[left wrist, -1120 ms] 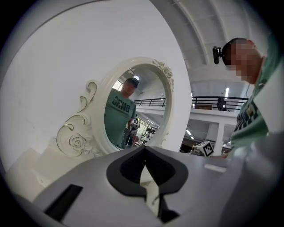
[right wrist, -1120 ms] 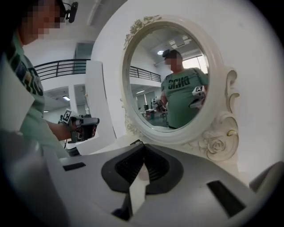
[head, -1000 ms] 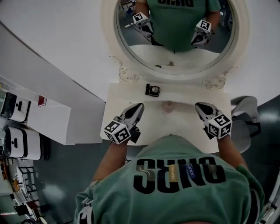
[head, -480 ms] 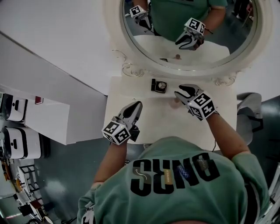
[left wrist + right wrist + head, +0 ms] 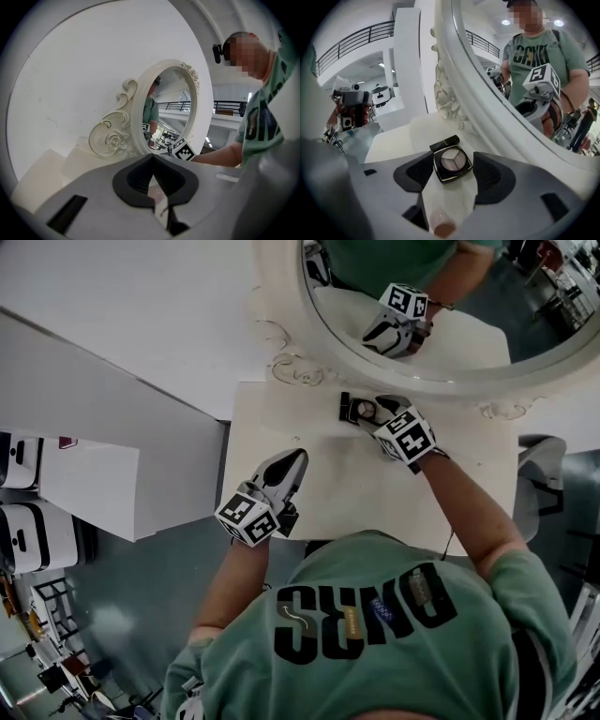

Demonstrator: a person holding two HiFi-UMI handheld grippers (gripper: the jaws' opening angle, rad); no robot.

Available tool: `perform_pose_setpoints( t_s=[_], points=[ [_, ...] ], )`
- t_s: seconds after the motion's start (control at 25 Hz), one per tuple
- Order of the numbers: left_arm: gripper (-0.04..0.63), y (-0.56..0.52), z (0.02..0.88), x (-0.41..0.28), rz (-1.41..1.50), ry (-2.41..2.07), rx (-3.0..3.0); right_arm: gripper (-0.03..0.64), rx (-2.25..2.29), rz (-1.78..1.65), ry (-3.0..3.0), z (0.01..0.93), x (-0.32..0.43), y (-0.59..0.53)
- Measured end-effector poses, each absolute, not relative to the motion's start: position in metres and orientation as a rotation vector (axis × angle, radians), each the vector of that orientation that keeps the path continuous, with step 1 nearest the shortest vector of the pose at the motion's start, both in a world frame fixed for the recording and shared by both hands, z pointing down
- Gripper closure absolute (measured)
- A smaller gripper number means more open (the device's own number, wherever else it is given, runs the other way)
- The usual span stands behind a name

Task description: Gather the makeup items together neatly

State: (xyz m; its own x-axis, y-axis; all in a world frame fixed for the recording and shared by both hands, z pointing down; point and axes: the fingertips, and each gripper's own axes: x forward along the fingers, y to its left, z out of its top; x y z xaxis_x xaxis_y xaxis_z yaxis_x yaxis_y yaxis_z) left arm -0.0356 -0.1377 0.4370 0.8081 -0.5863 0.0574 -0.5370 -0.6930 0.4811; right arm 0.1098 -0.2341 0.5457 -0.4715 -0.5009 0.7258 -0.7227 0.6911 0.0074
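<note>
- Two-handed work: reaching the right gripper (image 5: 453, 158) steeply down toward a white table (image 5: 272, 423), jaws parted to a middling width and just now opening further.
- Framing an open eyeshadow compact (image 5: 452, 164) in the gap between the jaw tips; not visibly squeezing it, with contact at the pads too close to call.
- Resting flat on the table, that black compact, showing three pale shades in a round pan, its lid lying open just beyond the tips.
- Straddling also a small pink round item (image 5: 442, 225), lying further back in the same gap, near the gripper's body and apart from the compact.
- Pointing toward a white oval mirror frame (image 5: 487, 112), curving up just beyond the compact and to the right of the jaws.
- Doubling in the glass beyond the tips as a reflection (image 5: 398, 320) of the marker cube and jaws.
- Holding the left gripper (image 5: 152, 158) level, well apart to the left of the right one and nearer the table's front edge, jaws pressed together on nothing.
- Facing, ahead of those closed tips, the carved scrollwork (image 5: 110, 138) at the foot of the mirror frame.
- Wearing a green T-shirt (image 5: 375, 634), behind both grippers.
</note>
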Motion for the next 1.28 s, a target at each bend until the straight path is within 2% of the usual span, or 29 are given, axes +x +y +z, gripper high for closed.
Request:
perform_pose_setpoints(
  t_s=[0.36, 0.6, 1.28],
  points=[
    [0.597, -0.131, 0.447, -0.051, -0.134, -0.849, 2.487, 0.371, 0.920, 0.382, -2.124, 0.561, 0.102, -0.243],
    [0.597, -0.127, 0.447, -0.051, -0.141, -0.854, 2.484, 0.405, 0.885, 0.366, -2.130, 0.562, 0.099, -0.241],
    [0.597, -0.103, 0.410, -0.068, -0.219, -0.943, 2.537, 0.406, 0.753, 0.190, -2.320, 0.448, 0.051, -0.175]
  ],
)
